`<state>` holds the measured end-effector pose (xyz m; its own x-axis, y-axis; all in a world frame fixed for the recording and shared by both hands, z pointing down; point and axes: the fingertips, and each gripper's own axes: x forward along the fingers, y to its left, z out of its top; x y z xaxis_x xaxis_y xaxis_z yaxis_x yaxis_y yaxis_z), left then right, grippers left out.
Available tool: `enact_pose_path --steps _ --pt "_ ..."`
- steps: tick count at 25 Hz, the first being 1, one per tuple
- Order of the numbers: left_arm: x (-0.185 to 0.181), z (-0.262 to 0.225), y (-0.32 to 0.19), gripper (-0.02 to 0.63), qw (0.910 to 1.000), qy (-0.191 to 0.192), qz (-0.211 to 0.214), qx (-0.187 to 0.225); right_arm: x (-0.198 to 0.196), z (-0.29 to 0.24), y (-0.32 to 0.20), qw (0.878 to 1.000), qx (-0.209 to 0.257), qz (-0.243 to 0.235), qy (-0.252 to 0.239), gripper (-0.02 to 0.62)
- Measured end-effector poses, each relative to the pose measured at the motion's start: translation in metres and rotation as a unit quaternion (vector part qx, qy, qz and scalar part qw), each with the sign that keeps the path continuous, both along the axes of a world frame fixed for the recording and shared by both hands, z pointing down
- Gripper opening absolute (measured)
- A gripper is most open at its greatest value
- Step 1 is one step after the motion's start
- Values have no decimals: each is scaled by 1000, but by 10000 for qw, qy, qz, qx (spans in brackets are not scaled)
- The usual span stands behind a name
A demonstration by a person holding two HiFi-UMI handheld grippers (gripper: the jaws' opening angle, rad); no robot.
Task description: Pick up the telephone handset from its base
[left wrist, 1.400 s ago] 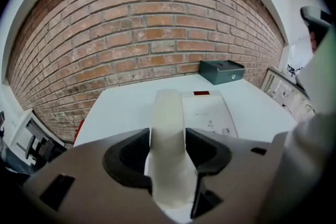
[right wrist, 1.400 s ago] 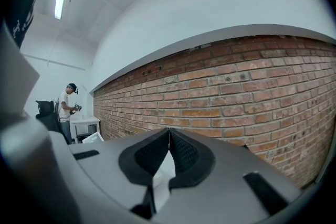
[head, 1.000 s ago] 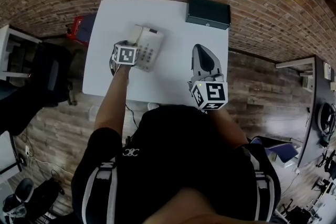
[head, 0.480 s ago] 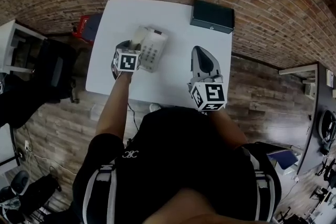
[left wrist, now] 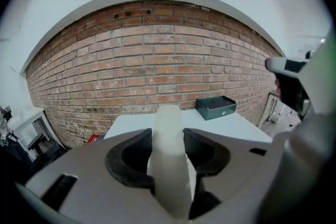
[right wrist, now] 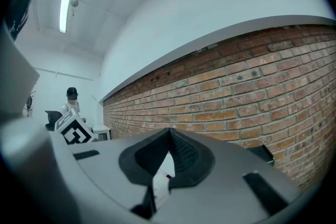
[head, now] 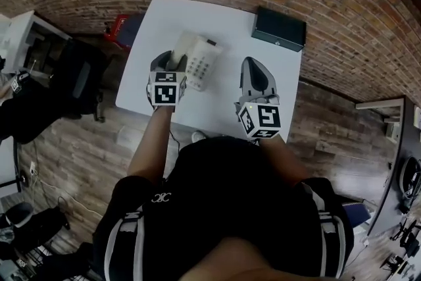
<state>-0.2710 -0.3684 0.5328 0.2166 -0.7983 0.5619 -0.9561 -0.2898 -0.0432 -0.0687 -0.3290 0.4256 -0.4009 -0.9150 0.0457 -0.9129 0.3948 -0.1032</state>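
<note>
The cream telephone handset [left wrist: 168,165] sits lengthwise between my left gripper's [left wrist: 168,132] jaws, which are shut on it, and its far end sticks up past the fingertips. In the head view the left gripper [head: 170,64] holds the handset [head: 179,49] raised over the left side of the cream phone base [head: 202,64] on the white table [head: 223,102]. My right gripper [head: 254,70] hovers to the right of the base, shut, with nothing in it. In the right gripper view its jaws [right wrist: 169,132] meet at the tips.
A black box [head: 279,28] lies at the table's far right corner, against the brick wall [left wrist: 157,71]. A red and dark object [head: 125,29] sits on the floor by the table's left side. A person [right wrist: 72,95] stands far off.
The left gripper has risen and come toward me with the handset in it, off the base. The right gripper has hardly moved.
</note>
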Motion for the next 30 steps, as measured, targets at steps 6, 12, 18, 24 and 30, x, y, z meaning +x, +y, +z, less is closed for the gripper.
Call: enact_pose_path --steps 6,12,18,24,30 --pt "-2 -49 25 189 9981 267 -117 539 -19 -2 0 9996 79 -259 -14 -3" --pt "0 -73 49 189 9951 514 -251 807 -32 -3 -3 9994 57 -351 -9 -3" --pt "-1 -72 56 189 9947 541 -264 829 -37 -1 -6 9992 22 -392 -19 -2" --pt "2 -73 56 188 9943 588 -212 860 -37 -2 -6 9991 6 -418 -16 -3" --pt "1 -76 55 187 9936 651 -200 903 -38 -1 -6 9990 -26 -449 -25 -3"
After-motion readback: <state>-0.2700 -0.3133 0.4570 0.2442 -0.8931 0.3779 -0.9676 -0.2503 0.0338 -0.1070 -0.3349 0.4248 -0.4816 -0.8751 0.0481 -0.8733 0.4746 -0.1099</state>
